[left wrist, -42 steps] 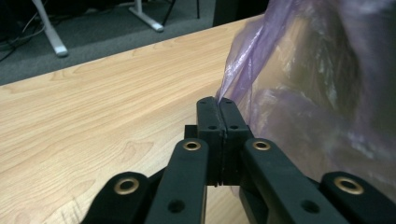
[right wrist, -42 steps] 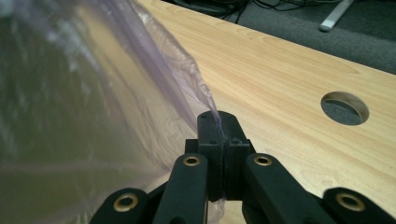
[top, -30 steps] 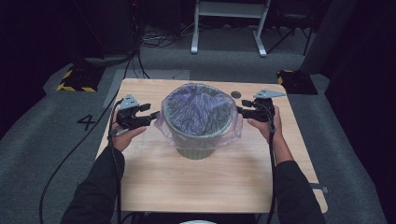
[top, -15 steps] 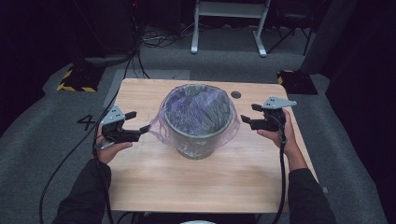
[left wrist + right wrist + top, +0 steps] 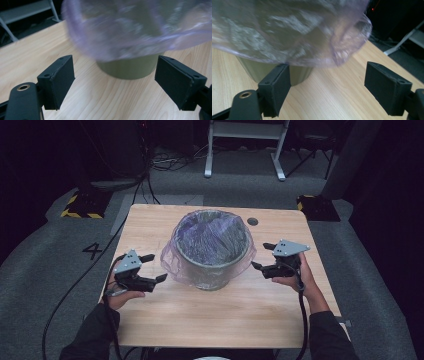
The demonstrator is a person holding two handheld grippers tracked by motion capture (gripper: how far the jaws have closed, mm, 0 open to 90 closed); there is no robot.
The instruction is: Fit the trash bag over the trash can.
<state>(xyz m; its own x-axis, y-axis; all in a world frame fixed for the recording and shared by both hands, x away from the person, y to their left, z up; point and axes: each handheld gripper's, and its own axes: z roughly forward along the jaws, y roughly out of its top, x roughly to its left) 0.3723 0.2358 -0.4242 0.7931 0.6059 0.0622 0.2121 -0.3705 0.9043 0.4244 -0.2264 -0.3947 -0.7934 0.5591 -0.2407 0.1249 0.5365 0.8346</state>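
Bin point(image 5: 212, 262) with purple liner point(image 5: 210, 237) stood mid-surface toward the far edge. Left claw point(image 5: 154, 268) and right claw point(image 5: 263, 256) had just been opening, empty. Liner overhang, apparently loose, could slip inward.

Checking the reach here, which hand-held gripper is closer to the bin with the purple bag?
Left, though only slightly. The left hand-held gripper sits just off the bag's overhang on the bin; the right hand-held gripper stands a little clear of it. Both open.
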